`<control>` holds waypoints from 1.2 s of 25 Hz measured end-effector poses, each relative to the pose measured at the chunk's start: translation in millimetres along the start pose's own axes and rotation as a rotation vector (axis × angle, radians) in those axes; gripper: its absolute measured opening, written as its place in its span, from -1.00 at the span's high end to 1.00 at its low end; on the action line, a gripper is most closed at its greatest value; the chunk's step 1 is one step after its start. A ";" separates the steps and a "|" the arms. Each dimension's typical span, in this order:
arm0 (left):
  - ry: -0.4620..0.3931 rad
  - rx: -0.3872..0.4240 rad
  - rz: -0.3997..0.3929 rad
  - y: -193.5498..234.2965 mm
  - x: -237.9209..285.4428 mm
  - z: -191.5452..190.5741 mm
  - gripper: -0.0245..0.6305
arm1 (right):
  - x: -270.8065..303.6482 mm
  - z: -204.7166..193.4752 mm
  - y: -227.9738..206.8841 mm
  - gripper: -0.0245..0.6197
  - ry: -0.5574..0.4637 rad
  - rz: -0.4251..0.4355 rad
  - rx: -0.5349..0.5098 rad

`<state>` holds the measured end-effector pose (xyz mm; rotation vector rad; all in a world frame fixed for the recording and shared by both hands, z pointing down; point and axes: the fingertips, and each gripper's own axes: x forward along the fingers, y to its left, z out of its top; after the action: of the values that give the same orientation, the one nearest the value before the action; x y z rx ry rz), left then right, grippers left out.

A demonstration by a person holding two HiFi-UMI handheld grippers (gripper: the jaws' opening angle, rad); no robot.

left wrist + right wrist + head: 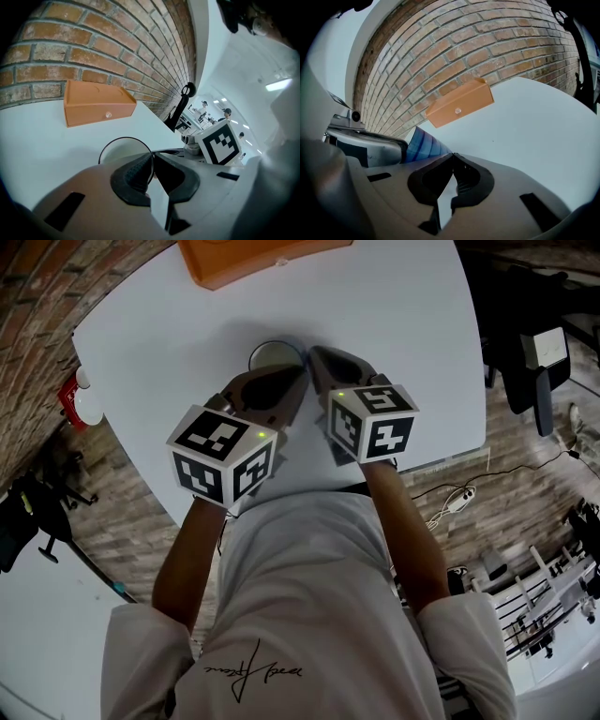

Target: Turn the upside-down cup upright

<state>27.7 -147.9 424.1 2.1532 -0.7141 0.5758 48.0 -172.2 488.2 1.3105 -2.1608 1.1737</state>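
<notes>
The cup (274, 354) is on the white table (403, 315) with its round opening facing up in the head view. Its thin dark rim (123, 149) forms a circle just beyond my left gripper (151, 163), which is shut on the cup's wall at the rim. In the right gripper view the cup's blue striped side (423, 144) leans just left of my right gripper (452, 157), whose jaws are shut with nothing seen between them. In the head view the left gripper (298, 373) and right gripper (314, 354) meet at the cup's near right edge.
An orange drawer box (253, 254) stands at the table's far edge, by a brick wall (108, 42). A red and white object (77, 397) sits off the table's left corner. A dark chair (525, 343) stands to the right. My body is against the near edge.
</notes>
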 end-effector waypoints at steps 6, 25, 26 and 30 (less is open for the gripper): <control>-0.012 0.006 0.015 -0.1 0.7 4.7 0.86 | -1.4 0.2 0.5 0.86 -0.002 -0.005 0.002; -0.084 -0.059 0.028 1.0 -4.4 18.6 0.86 | -8.6 5.8 -3.9 0.86 -0.006 -0.003 -0.011; -0.101 -0.061 0.032 0.0 -7.4 20.0 0.86 | -10.0 6.2 -3.9 0.86 -0.007 -0.002 -0.017; -0.157 -0.050 0.011 -10.7 -18.0 25.5 0.88 | -18.3 9.6 0.2 0.86 -0.009 0.016 -0.037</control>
<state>25.7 -156.8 392.5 2.1654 -0.8168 0.3935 58.2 -169.6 470.5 1.2873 -2.1924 1.1303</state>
